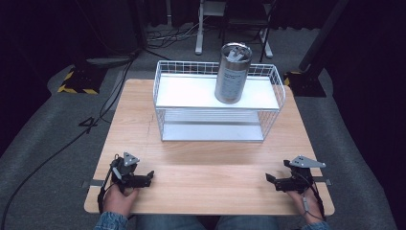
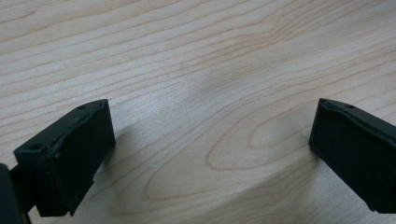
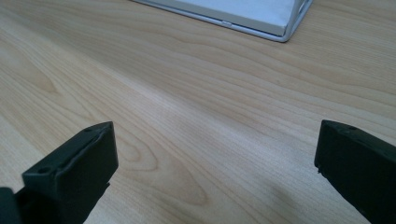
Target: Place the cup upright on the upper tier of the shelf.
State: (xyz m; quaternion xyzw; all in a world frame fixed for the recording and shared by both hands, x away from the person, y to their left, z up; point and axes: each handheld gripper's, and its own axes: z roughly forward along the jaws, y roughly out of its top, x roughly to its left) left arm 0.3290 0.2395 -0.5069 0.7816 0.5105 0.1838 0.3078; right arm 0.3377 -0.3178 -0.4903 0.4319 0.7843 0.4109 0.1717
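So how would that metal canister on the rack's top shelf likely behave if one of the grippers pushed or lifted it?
The metal canister stands tall and narrow on the wire rack, so a high push would probably tip it. Its smooth round wall looks slippery and could roll once down. It seems rigid; its weight cannot be judged. Both grippers rest open, far away.

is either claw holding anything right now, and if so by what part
Nothing is held. The left claw and right claw both stand open over the bare light wooden table, apart from the silver metal canister on the white wire shelf.
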